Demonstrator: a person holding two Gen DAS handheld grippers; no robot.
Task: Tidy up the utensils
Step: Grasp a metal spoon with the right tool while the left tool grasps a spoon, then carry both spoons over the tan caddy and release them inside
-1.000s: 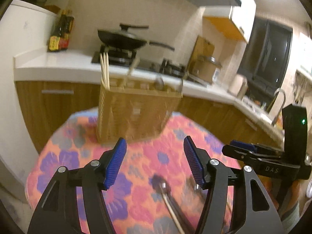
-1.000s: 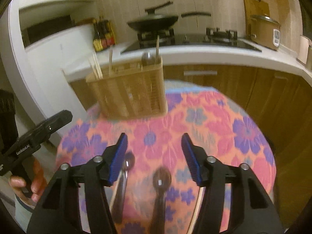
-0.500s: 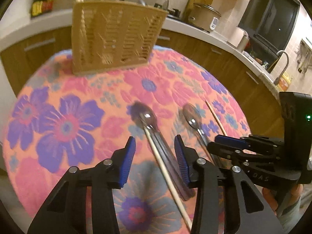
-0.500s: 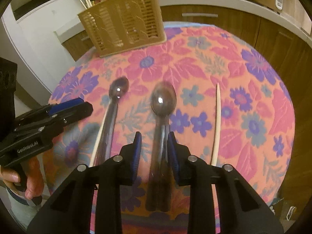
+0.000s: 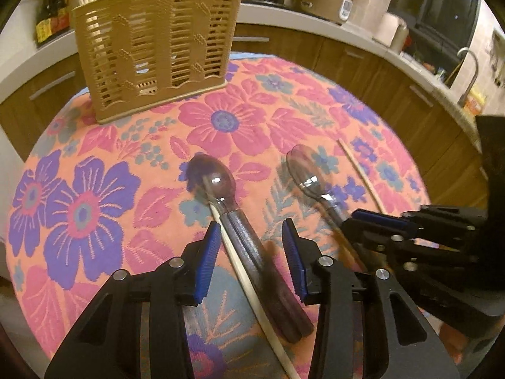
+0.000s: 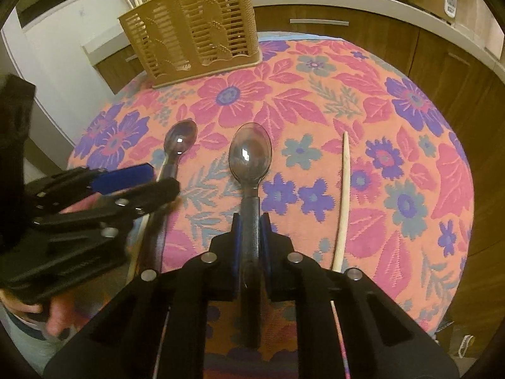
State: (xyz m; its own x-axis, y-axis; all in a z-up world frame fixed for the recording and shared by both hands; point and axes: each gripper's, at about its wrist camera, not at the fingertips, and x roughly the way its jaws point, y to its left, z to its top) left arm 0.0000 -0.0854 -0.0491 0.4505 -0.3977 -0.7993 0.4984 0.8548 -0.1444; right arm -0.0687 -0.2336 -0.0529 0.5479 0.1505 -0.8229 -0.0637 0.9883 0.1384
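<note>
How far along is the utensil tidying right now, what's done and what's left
Done: a few chopsticks stand in the basket. In hand: the right gripper, whose jaws have just been closing, clamps the larger spoon; the left gripper straddles the smaller spoon, open. Left: both spoons and two loose chopsticks lie on the tablecloth.

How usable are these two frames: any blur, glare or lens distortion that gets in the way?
Left wrist view: strong fisheye bending and a dark vignette; warm dim light; the right gripper is smeared by motion blur; the spoon shows a glare spot. Right wrist view: the same distortion, sharper overall; glare on the larger spoon; the left gripper is slightly blurred.
</note>
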